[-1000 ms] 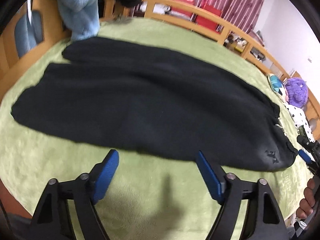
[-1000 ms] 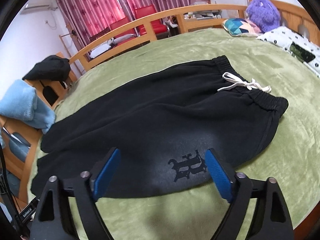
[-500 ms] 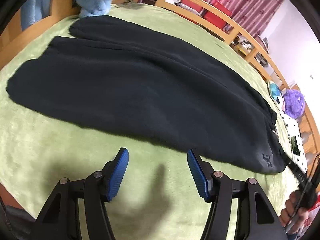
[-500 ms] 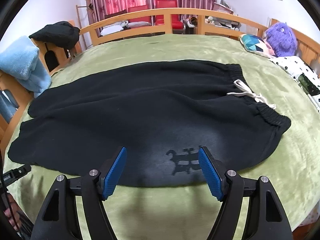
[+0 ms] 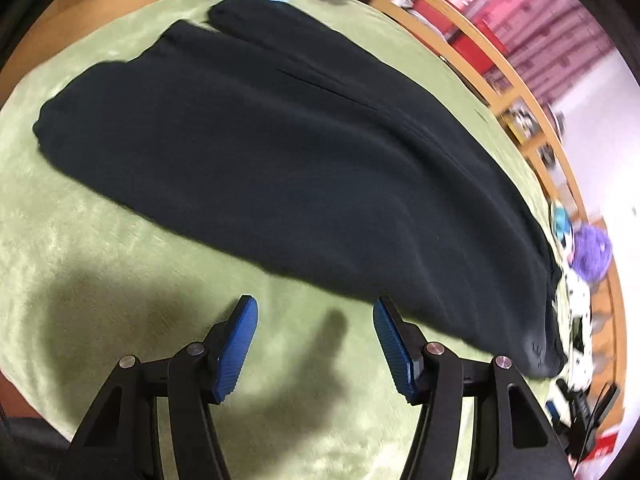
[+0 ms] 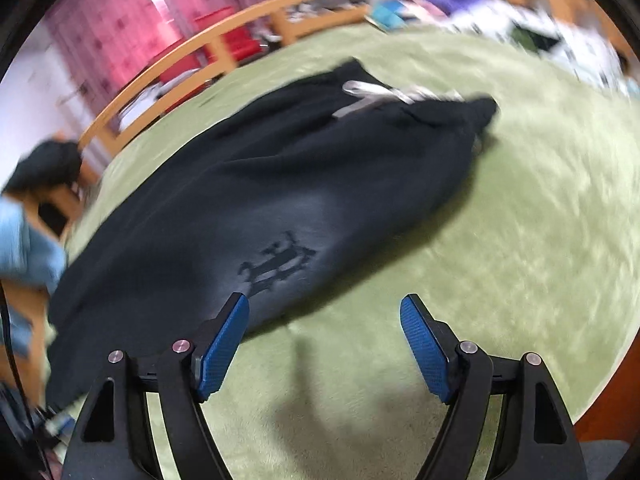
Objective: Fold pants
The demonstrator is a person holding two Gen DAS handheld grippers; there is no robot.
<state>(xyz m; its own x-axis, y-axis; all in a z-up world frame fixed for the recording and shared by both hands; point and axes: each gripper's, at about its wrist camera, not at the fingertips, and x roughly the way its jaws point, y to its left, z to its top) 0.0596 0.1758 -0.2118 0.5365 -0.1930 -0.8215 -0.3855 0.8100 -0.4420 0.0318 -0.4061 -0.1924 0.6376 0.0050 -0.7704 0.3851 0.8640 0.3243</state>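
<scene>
Green blanket (image 5: 100,280) on a wooden-railed bed (image 6: 168,76), pink curtains (image 6: 120,36) far behind.
Black pants (image 5: 280,168) lie flat; left gripper (image 5: 316,316) and right gripper (image 6: 325,312) hover near, both spread wide, empty.

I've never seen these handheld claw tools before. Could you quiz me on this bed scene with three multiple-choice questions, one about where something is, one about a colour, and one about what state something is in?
1. Where do the pants lie?
A. Spread on the green blanket
B. Hung over the bed rail
C. On the floor

2. What colour are the pads on the fingers?
A. Red
B. Blue
C. Yellow

3. What is the right gripper doing?
A. Shut on the waistband
B. Shut on the drawstring
C. Open, holding nothing

Answers:
1. A, since the black pants rest flat on the green blanket, inside the wooden bed rail.
2. B, since each finger carries a ribbed blue pad.
3. C, since its fingers stand wide apart above the blanket at the near edge of the pants, with nothing between them; the white drawstring lies untouched at the far end.
</scene>
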